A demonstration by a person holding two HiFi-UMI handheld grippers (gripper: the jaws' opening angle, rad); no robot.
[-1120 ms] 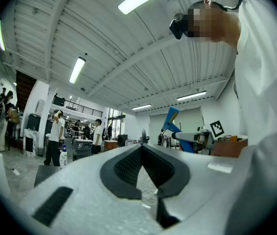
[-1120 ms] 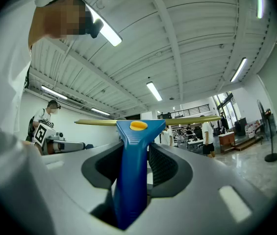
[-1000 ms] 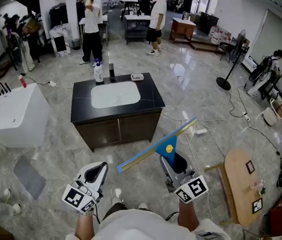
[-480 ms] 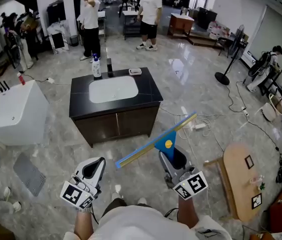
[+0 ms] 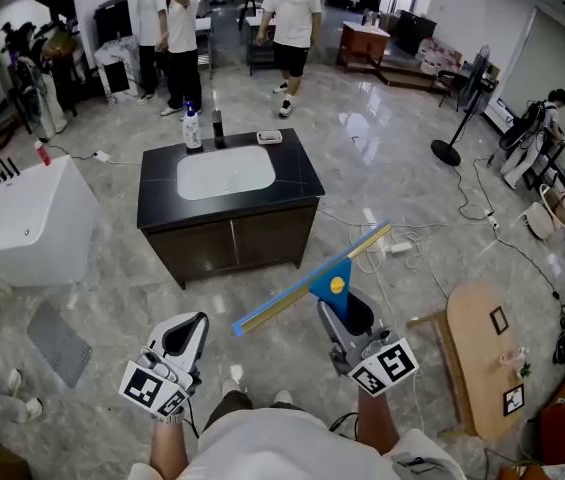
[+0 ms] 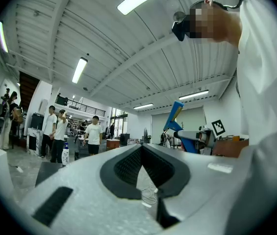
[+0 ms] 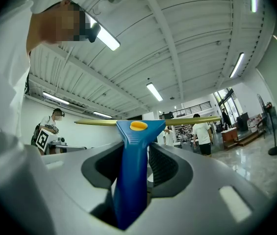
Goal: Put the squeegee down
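The right gripper (image 5: pixel 346 314) is clamped on the blue handle of the squeegee (image 5: pixel 314 286). In the right gripper view the handle (image 7: pixel 131 170) fills the gap between the pads, so the jaws stand fairly wide around it. The squeegee is held in the air above the floor, touching no surface. Its yellowish blade slants from 8 o'clock to 2 o'clock across the head view. The left gripper (image 5: pixel 188 332) is at 9 o'clock of the right one, well apart from it. Its tips (image 6: pixel 141 148) meet with nothing between them.

Below both lies a glossy grey marble floor (image 5: pixel 112 288). At 11 o'clock of the squeegee stands a dark vanity cabinet (image 5: pixel 232 243) with a black top and a white basin (image 5: pixel 226 173). A spray bottle (image 5: pixel 192 128), a tap (image 5: pixel 217 126) and a small dish (image 5: pixel 269 137) sit along the top's far edge. A white tub (image 5: pixel 22 230) is at 9 o'clock of the cabinet. At 4 o'clock of the squeegee is a round wooden table (image 5: pixel 482 363), and at 1 o'clock a standing fan (image 5: pixel 454 118). White cables (image 5: pixel 402 248) trail over the floor near the blade's upper end. People in white shirts (image 5: pixel 290 8) stand at 12 o'clock.

Against a second ago, both grippers and the squeegee hold their places. The person in black shorts has walked nearer the cabinet, and another figure (image 5: pixel 145 18) has come in at 11 o'clock.
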